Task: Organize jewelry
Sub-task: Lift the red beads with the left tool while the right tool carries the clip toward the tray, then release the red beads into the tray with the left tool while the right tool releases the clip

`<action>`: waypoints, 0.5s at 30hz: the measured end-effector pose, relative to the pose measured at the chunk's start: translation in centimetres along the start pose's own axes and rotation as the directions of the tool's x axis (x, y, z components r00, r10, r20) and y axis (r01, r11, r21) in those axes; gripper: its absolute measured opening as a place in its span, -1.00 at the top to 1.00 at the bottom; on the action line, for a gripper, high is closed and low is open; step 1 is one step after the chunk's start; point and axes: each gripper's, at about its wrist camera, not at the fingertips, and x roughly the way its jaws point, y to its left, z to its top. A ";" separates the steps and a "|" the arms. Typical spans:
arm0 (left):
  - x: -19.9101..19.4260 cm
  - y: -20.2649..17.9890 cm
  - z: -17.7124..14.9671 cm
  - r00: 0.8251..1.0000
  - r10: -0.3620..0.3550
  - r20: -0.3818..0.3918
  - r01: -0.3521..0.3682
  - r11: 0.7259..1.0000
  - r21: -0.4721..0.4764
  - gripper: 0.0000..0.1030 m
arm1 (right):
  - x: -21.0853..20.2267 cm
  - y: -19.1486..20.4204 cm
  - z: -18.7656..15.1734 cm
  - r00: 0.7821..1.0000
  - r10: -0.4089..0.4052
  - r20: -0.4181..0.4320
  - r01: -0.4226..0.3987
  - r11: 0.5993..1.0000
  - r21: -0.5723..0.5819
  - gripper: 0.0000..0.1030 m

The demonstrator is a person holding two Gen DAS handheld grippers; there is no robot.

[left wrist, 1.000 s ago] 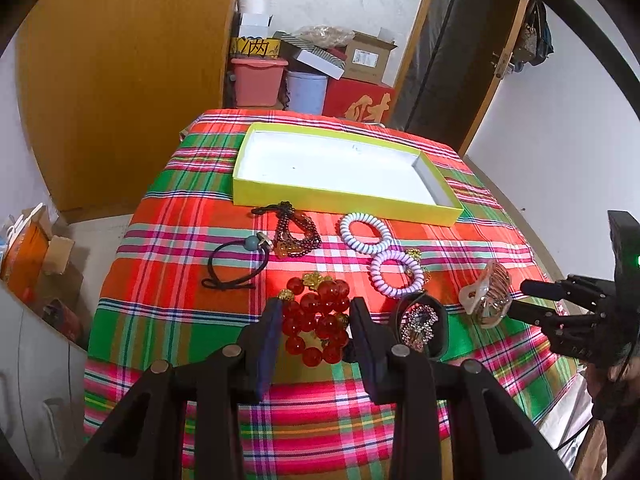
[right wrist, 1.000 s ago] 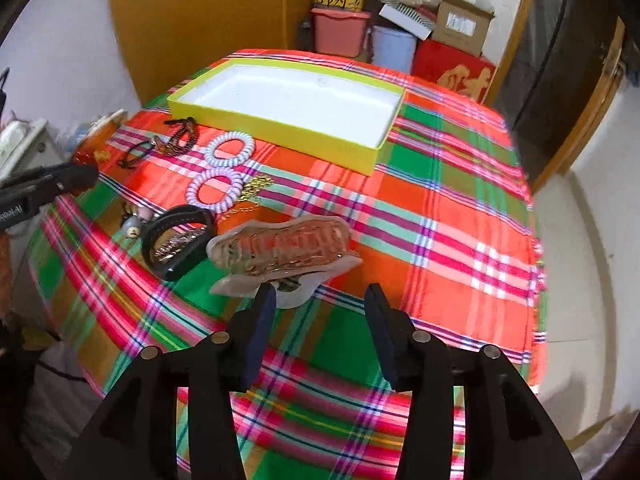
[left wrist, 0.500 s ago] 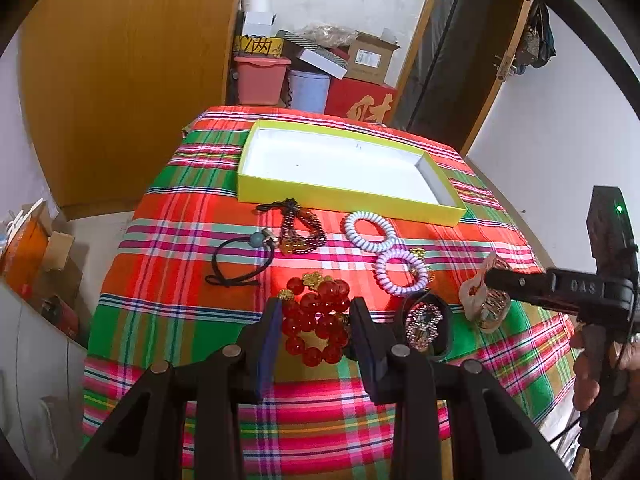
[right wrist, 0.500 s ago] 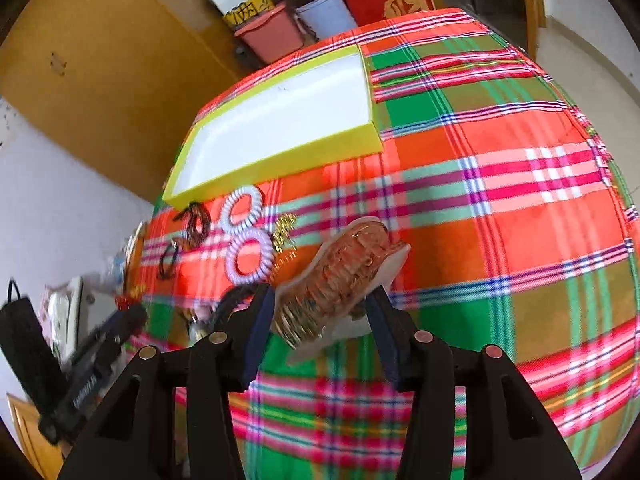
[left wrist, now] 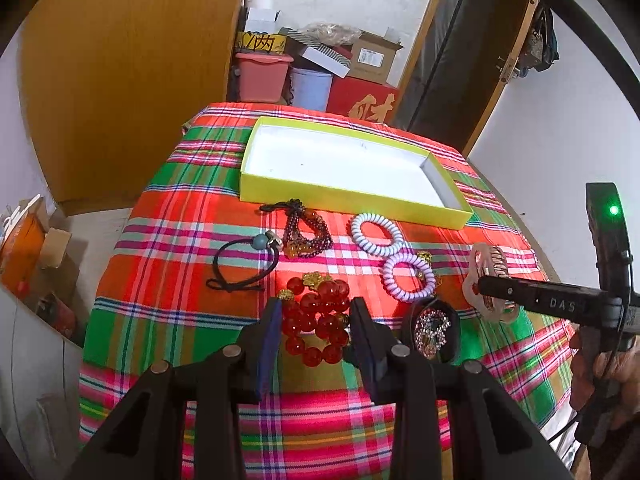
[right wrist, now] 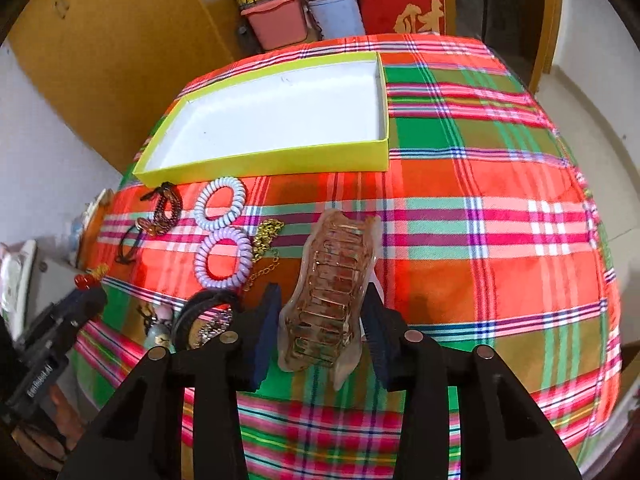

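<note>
Right gripper (right wrist: 320, 312) clamped on hair claw (right wrist: 334, 280): light, rigid, brittle teeth, so squeeze spine. Left gripper (left wrist: 314, 320) parted, empty, over red beads (left wrist: 316, 320).

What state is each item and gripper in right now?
Yellow box: open, nothing inside.
Hair claw: between the right gripper fingers, apparently gripped.
Red bead bracelet: on the tablecloth, between the open fingers of the left gripper, not gripped.
White coil tie: on the tablecloth.
Purple coil tie: on the tablecloth.
</note>
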 end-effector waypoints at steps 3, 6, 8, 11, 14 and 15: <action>-0.1 -0.2 0.4 1.000 0.000 0.007 0.000 1.000 0.007 0.32 | -0.1 0.3 0.1 1.000 -0.007 0.010 0.007 1.000 -0.030 0.25; 0.1 -0.6 1.1 1.000 -0.002 0.017 0.002 1.000 0.022 0.32 | -0.7 0.3 0.3 1.000 0.000 0.027 0.001 0.999 -0.042 0.25; 0.1 -0.7 1.6 1.000 -0.006 0.022 0.005 1.000 0.030 0.32 | -1.1 0.4 0.6 0.999 0.003 0.042 -0.001 0.999 -0.053 0.25; 0.3 -1.1 2.7 0.999 -0.015 0.035 0.013 0.999 0.045 0.32 | -1.8 0.5 1.2 0.998 0.019 0.064 -0.015 0.998 -0.056 0.25; 0.7 -1.5 4.3 0.998 -0.031 0.046 0.028 0.998 0.060 0.32 | -2.2 0.7 2.2 0.996 0.034 0.084 -0.029 0.998 -0.062 0.25; 0.8 -1.5 4.7 0.998 -0.035 0.049 0.032 0.998 0.063 0.32 | -2.4 0.8 2.7 0.995 0.041 0.093 -0.036 0.997 -0.063 0.25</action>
